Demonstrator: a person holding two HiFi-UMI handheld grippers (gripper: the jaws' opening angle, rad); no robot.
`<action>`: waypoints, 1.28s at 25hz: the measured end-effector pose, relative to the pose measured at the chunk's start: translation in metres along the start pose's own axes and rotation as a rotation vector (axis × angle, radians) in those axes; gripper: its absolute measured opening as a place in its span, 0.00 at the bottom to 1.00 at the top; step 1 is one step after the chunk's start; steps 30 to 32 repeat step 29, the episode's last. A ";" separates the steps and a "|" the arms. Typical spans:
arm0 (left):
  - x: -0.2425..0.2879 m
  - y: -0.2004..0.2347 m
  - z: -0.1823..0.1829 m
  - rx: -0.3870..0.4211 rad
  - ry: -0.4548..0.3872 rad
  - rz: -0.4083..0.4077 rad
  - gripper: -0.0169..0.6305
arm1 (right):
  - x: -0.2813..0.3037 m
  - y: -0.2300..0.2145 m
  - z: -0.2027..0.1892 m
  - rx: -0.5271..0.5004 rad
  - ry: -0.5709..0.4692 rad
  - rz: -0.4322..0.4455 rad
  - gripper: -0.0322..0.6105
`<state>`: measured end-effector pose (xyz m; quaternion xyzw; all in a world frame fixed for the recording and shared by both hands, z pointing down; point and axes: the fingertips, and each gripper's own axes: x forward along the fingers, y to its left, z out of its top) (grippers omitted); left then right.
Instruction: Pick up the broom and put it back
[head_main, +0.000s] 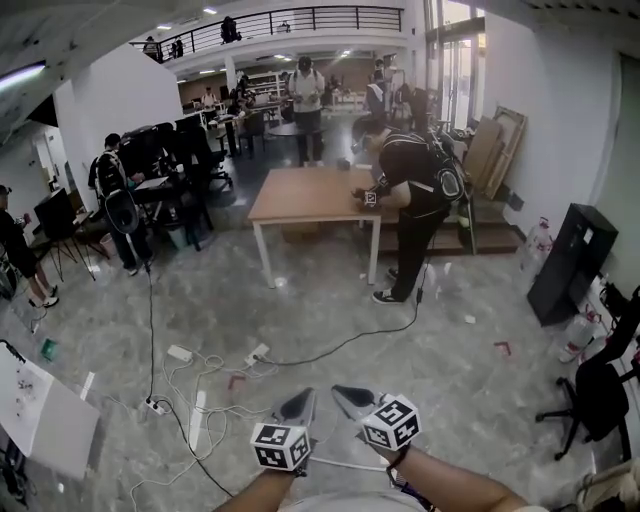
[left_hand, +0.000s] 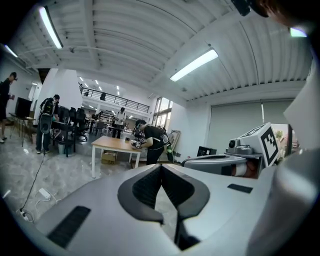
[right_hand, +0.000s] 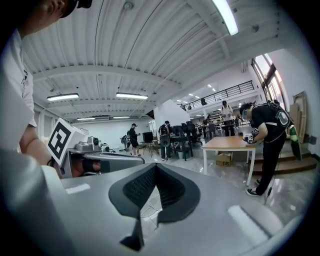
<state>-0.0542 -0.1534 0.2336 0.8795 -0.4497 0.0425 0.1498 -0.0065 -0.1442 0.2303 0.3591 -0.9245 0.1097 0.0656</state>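
Broom: could not be made out in any view, so its long axis, heading and look could not be told.
Broom and jaws: nothing lay between either pair of jaws.
Left gripper (left_hand: 161, 167): jaws were closed tip to tip and empty, pointing out across the room, roughly level.
Right gripper (right_hand: 156, 167): jaws were likewise closed and empty, just beside the left gripper.
Ahead of the jaws: a wooden table (head_main: 300, 195) stood well apart, with a person in black (head_main: 415, 185) bent over its right edge.
Floor (head_main: 330, 320): grey and glossy, with white cables (head_main: 200, 375) and a power strip (head_main: 180, 352) near the grippers.
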 end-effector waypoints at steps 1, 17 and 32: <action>0.001 -0.003 0.003 0.005 -0.004 -0.003 0.04 | -0.002 0.000 0.003 -0.002 -0.005 -0.004 0.05; 0.016 0.000 0.034 0.030 -0.036 -0.006 0.04 | 0.011 -0.003 0.027 0.000 -0.049 -0.018 0.05; 0.028 0.018 0.040 0.025 -0.026 -0.008 0.04 | 0.025 -0.013 0.039 0.005 -0.061 -0.025 0.05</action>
